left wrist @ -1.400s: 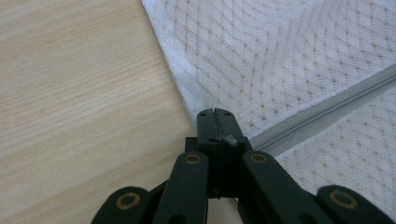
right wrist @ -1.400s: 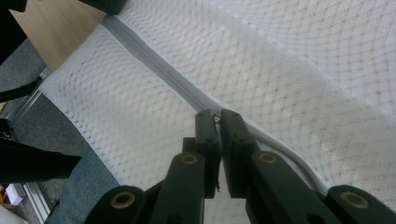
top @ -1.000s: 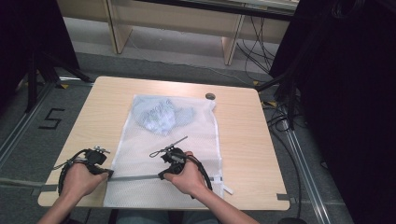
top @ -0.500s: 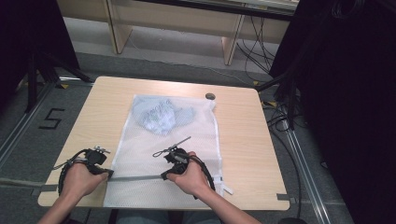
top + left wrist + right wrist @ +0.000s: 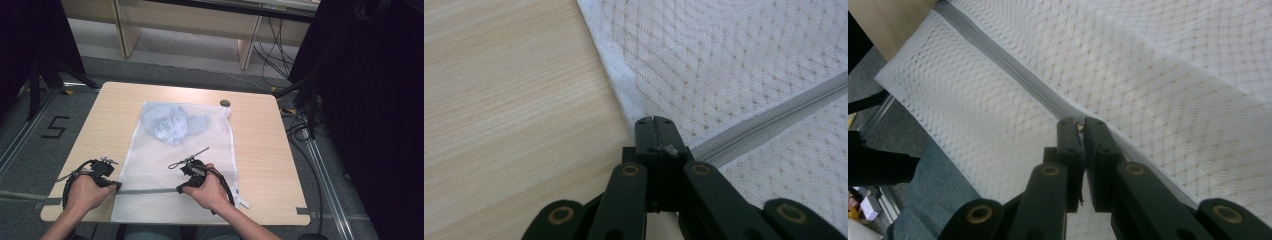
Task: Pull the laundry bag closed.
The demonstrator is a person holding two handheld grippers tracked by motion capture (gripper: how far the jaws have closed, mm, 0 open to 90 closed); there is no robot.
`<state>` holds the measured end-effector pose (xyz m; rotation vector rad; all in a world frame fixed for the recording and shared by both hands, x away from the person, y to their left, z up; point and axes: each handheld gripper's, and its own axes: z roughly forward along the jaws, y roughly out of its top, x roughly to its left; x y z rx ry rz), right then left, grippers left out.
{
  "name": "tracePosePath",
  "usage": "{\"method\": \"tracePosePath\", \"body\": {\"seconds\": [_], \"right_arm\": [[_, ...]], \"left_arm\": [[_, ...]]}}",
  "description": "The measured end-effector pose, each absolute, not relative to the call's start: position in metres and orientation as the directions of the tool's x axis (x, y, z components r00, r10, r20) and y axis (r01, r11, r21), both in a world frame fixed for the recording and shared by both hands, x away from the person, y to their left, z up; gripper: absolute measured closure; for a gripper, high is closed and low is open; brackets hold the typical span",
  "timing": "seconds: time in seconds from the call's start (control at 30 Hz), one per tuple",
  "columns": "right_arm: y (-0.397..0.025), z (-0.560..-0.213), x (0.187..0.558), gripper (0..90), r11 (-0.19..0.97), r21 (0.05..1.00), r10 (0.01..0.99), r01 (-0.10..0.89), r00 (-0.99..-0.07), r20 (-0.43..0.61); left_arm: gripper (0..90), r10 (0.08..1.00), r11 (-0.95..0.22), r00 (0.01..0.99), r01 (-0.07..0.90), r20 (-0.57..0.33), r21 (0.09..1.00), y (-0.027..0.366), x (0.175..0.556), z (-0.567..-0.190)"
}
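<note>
One mesh bag [image 5: 165, 165] (1 zip [image 5: 147, 190]), one blue garment [image 5: 172, 124], two grippers.

1. The table [image 5: 260, 150] is evenly lit from above; its surroundings are left dark.
2. Soft, short shadows are cast.
3. No glare is seen.
4. In both gripper views, the near jaws are slightly blurred and the mesh bag [image 5: 744, 65] is rendered sharply.

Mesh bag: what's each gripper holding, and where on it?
Left gripper pinches the mesh bag at the zipper's left end; right gripper grips the zipper pull.
</note>
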<state>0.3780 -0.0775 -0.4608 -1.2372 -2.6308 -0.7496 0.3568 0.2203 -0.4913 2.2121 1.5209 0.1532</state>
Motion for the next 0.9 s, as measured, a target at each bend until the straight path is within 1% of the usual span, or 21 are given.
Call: {"method": "tracePosePath", "body": {"seconds": [0.9], "right_arm": [[-0.101,-0.462,0.379,87.0,0.505,0.366,0.711,0.782,-0.617,0.338]], "left_arm": [[90.0,0.911,-0.286,0.381,0.861,-0.159,0.420,0.220,0.357,-0.491]]}}
